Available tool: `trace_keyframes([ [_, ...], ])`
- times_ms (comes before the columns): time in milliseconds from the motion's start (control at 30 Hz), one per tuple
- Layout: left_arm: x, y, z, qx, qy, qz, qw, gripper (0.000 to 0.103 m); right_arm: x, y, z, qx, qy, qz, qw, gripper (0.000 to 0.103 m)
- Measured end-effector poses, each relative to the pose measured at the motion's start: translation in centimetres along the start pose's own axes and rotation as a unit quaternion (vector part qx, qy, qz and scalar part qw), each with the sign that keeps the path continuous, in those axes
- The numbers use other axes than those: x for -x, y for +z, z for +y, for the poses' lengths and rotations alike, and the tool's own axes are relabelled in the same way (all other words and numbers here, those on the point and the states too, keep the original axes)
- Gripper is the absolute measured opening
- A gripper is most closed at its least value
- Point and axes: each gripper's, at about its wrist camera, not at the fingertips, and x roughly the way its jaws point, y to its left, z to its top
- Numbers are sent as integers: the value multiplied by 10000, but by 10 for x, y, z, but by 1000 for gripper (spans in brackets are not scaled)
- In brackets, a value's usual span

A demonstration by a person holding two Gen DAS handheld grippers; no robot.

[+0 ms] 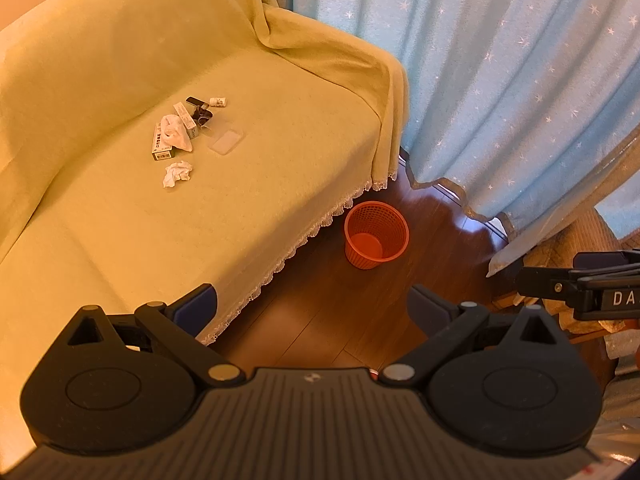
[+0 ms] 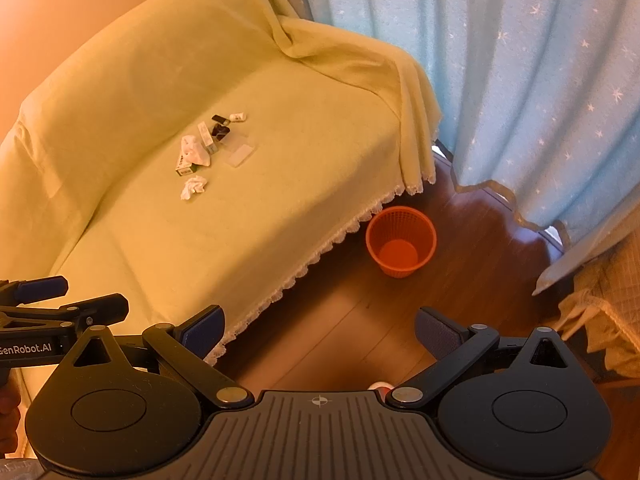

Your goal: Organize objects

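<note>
A small heap of clutter lies on the yellow-covered sofa: a crumpled white tissue, a second tissue draped over small boxes, a clear flat case, a little white bottle and dark items. The right wrist view shows the same heap, with the crumpled tissue nearest. An orange mesh bin stands on the floor by the sofa's front corner. My left gripper and right gripper hover open and empty, well short of the heap.
Dark wooden floor lies below both grippers. Pale blue star-print curtains hang behind the bin. A covered piece of furniture stands at the right. The sofa's lace-trimmed cover hangs to the floor edge.
</note>
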Motion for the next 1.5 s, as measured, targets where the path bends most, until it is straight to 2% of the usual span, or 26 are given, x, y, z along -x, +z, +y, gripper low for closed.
trace_keyframes([
  [367, -15, 13, -13, 233, 150, 77, 9996, 100, -13, 25, -29, 23, 133, 96, 9999, 99],
  [633, -32, 18, -24, 380, 320, 46, 9988, 100, -20, 44, -72, -381, 266, -92, 9989, 99],
  [833, -61, 20, -16, 655, 472, -97, 9967, 100, -37, 54, -108, -390, 55, -309, 9987, 99],
  [900, -75, 21, -10, 771, 522, -154, 9955, 100, -48, 52, -119, -403, -67, -316, 9987, 99],
  [1000, -98, 23, -1, 882, 518, -189, 9946, 100, -72, 50, -139, -459, -108, -104, 9988, 99],
  [1167, -140, 27, 13, 948, 684, -286, 9927, 100, -115, 43, -176, -993, -62, -143, 9949, 99],
  [1333, -189, 28, 35, 1202, 783, -314, 9892, 100, -155, 35, -212, -1540, 15, -694, 9856, 99],
  [1500, -241, 29, 53, 1206, 873, -272, 9885, 100, -217, 31, -234, -1519, -73, -377, 9877, 99],
])
